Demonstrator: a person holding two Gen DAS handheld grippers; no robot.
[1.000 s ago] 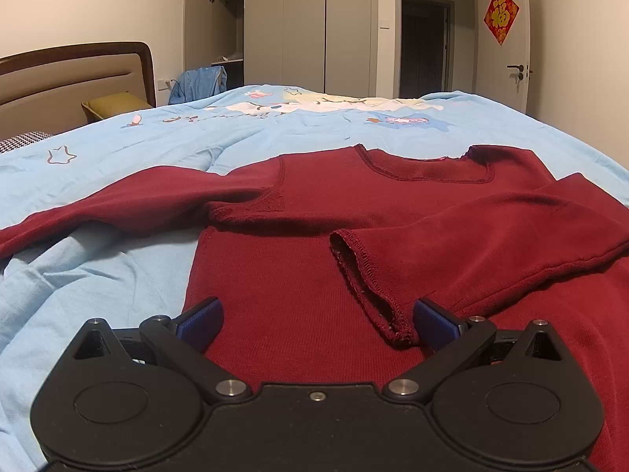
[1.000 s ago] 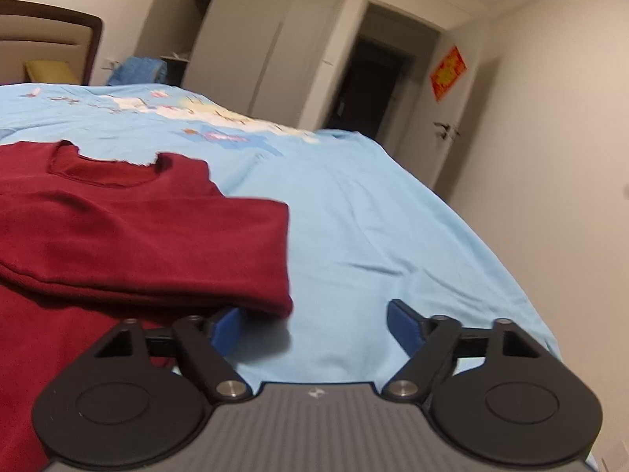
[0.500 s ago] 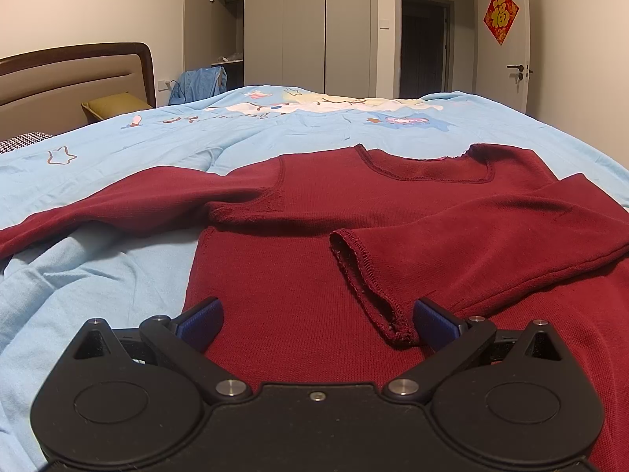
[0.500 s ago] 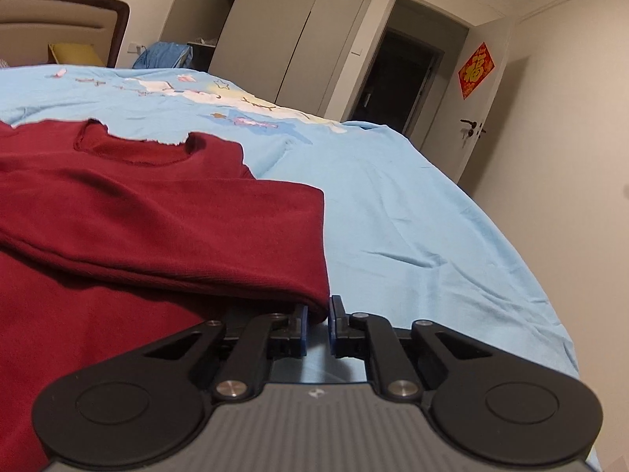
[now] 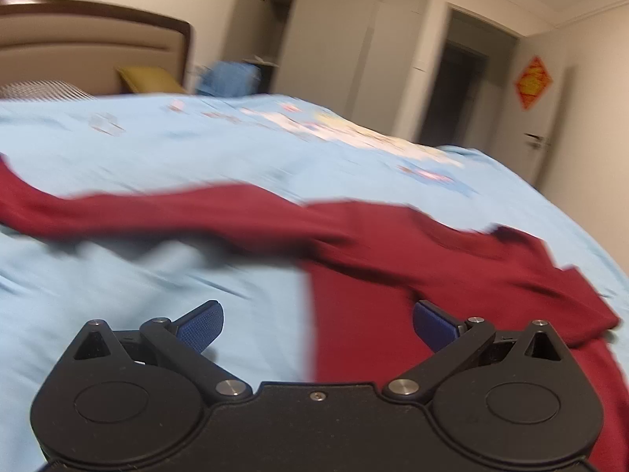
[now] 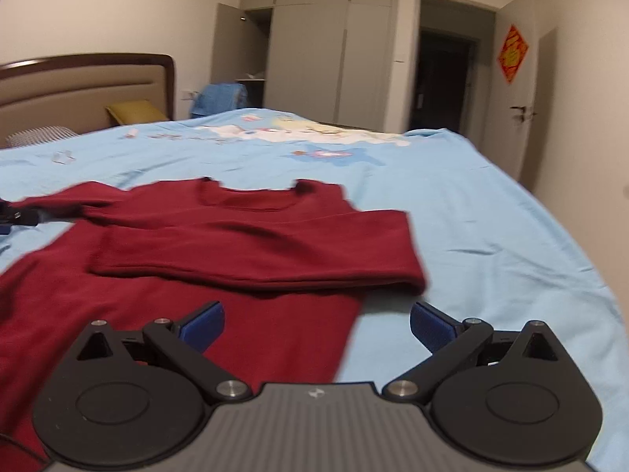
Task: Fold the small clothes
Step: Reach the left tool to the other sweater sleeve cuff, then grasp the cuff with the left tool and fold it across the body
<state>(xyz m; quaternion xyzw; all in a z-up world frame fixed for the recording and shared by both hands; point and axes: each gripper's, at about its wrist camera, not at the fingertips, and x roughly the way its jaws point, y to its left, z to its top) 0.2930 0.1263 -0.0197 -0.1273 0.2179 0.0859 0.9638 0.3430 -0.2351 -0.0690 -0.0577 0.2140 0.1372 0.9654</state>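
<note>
Dark red sweater (image 6: 236, 251) on light blue cartoon-printed bedspread (image 6: 471, 212).

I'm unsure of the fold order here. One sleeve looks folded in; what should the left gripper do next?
Probably move the left gripper out to the other sleeve and grasp it. That sleeve lies stretched across the bedsheet, while the folded sleeve already lies over the sweater. Both jaws stand open and empty.

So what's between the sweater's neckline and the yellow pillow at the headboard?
In the right wrist view, only light blue bedsheet with cartoon prints lies between the dark red sweater neckline and the yellow pillow.
</note>
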